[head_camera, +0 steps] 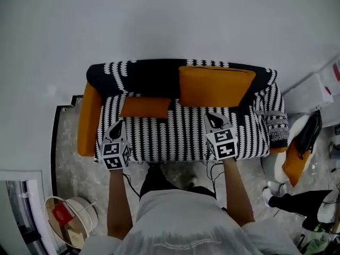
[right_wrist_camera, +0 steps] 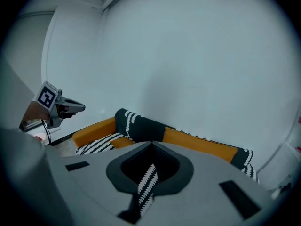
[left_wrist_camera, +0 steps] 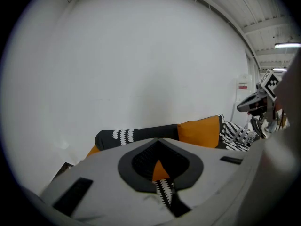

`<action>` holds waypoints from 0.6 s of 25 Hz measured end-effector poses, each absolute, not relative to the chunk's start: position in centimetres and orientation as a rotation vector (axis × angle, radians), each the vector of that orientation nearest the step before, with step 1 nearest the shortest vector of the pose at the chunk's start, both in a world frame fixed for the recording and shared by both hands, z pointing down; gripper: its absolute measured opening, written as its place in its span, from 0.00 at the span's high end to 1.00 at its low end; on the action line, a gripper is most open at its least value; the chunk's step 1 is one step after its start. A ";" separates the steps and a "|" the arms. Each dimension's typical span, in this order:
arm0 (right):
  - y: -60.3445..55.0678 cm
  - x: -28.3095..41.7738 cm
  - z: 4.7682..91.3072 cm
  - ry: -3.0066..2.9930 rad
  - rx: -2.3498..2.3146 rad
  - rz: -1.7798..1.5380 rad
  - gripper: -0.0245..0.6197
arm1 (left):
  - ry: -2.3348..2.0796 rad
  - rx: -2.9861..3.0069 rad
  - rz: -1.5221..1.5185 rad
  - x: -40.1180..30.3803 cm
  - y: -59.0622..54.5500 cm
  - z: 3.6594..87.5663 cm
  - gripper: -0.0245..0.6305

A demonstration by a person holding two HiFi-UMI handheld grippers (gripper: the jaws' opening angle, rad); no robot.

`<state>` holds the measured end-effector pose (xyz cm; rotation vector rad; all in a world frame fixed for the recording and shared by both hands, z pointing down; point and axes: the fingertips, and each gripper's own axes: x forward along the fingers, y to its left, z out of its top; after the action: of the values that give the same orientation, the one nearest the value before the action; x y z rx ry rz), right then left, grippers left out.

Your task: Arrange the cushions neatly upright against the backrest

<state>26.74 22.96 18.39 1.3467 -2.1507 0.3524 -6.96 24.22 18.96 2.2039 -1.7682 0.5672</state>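
Note:
A sofa [head_camera: 180, 137] in a black-and-white striped cover stands against a white wall. A large orange cushion [head_camera: 212, 86] leans upright on the backrest at the right. A smaller orange cushion [head_camera: 144, 107] lies flat on the seat at the left. My left gripper [head_camera: 118, 123] hangs shut and empty over the seat's front left, just short of the small cushion. My right gripper [head_camera: 213, 118] is shut and empty over the seat, just below the large cushion. The left gripper view shows the large cushion [left_wrist_camera: 200, 131] and the right gripper [left_wrist_camera: 256, 102]. The right gripper view shows the left gripper [right_wrist_camera: 61, 108].
Orange armrests [head_camera: 88, 118] flank the sofa. A white basket [head_camera: 69, 217] with a red item stands on the floor at the lower left. A white seat with an orange cloth [head_camera: 294, 163], dark items and white boxes [head_camera: 313, 92] crowd the right side.

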 end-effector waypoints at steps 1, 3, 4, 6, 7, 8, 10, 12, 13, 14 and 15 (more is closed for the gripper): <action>22.3 25.7 18.8 -2.149 1.340 0.363 0.95 | -1.764 2.199 0.577 -8.0 23.5 19.4 0.94; 20.9 23.7 19.9 -2.153 1.326 0.395 0.96 | -1.753 2.190 0.596 -10.0 22.2 20.5 0.94; 20.2 22.7 20.6 -2.154 1.319 0.415 0.96 | -1.744 2.187 0.608 -10.9 21.7 21.1 0.94; 19.0 21.0 22.2 -2.138 1.305 0.439 0.96 | -1.716 2.182 0.640 -12.6 20.6 22.6 0.94; 18.3 20.2 23.0 -2.125 1.300 0.441 0.96 | -1.701 2.180 0.655 -13.4 20.0 23.4 0.94; 17.7 19.5 23.7 -2.113 1.297 0.442 0.96 | -1.686 2.178 0.666 -14.2 19.4 24.2 0.94; 16.4 18.2 25.0 -2.096 1.292 0.450 0.95 | -1.660 2.171 0.681 -15.7 18.2 25.7 0.94; 15.4 17.0 26.4 -2.079 1.287 0.468 0.95 | -1.633 2.164 0.699 -17.0 17.0 27.2 0.94; 15.0 16.4 27.2 -2.069 1.283 0.479 0.95 | -1.615 2.163 0.715 -17.4 16.5 28.0 0.94; 14.6 16.0 28.1 -2.058 1.278 0.492 0.95 | -1.594 2.166 0.733 -17.7 15.9 28.8 0.93; 14.3 15.6 28.9 -2.046 1.271 0.507 0.95 | -1.572 2.170 0.751 -17.9 15.3 29.7 0.92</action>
<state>15.55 14.29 28.94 1.2714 -2.0456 0.5072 -17.94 15.31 29.65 2.1697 -1.5721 0.7509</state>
